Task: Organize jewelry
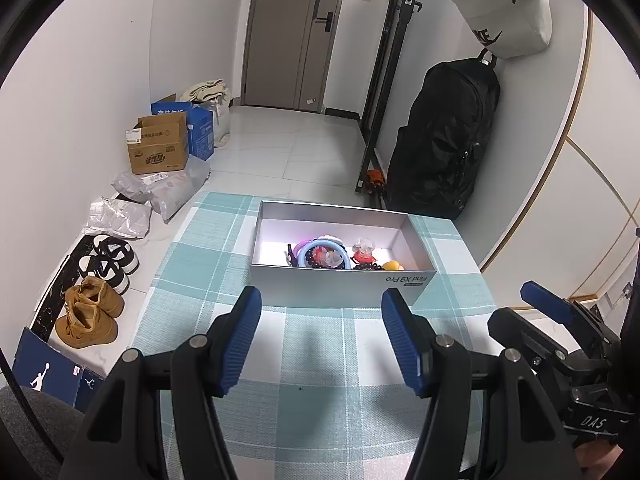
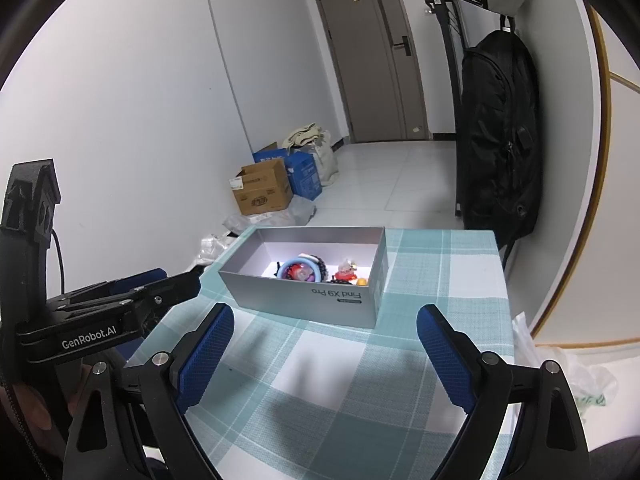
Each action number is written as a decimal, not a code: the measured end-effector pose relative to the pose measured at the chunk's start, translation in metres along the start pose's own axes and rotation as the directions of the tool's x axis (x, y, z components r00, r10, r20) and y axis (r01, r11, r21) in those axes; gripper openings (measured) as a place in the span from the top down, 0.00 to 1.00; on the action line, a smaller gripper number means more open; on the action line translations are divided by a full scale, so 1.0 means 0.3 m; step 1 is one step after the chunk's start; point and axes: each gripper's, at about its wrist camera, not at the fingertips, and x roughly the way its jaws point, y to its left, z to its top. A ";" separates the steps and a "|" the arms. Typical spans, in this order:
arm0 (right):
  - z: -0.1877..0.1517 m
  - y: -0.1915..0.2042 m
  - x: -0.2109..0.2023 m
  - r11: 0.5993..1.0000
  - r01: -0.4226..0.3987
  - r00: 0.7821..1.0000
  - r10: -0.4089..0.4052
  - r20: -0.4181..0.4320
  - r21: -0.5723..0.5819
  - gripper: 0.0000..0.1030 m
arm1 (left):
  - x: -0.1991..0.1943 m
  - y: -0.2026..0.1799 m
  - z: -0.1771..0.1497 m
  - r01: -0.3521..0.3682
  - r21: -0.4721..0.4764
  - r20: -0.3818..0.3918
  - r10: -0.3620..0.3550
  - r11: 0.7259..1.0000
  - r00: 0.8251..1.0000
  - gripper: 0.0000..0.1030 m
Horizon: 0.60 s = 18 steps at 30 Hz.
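Here we hold both tongs over the checked worktop (image 1: 320,400), short of the box (image 1: 340,284). Left tongs (image 1: 320,340) gape, empty; right tongs (image 2: 324,352) gape, empty. The jewelry (image 1: 320,254) lies heaped inside the box, touching neither tongs.

"find x9 pro" on grey box (image 2: 340,300), "genrobot.ai" on left gripper (image 2: 90,336)

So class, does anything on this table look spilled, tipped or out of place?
Nothing stands out. The grey box sits upright on the checked tablecloth, the jewelry heaped inside it, none spilled. Both the left gripper and right gripper are open and empty.
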 end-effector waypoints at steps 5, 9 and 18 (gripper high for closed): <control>0.000 -0.005 -0.002 1.000 -0.007 1.000 0.007 0.004 0.002 0.09 | 0.001 0.000 -0.001 0.000 -0.004 -0.002 0.000 1.000 1.000 0.44; 0.000 -0.005 0.001 1.000 -0.007 1.000 0.007 0.003 -0.001 0.09 | 0.001 -0.003 -0.001 0.001 -0.001 0.001 -0.001 1.000 1.000 0.44; -0.003 -0.001 0.001 1.000 0.004 1.000 -0.004 0.007 -0.004 0.09 | 0.005 0.010 0.000 0.015 -0.015 -0.010 -0.015 1.000 1.000 0.44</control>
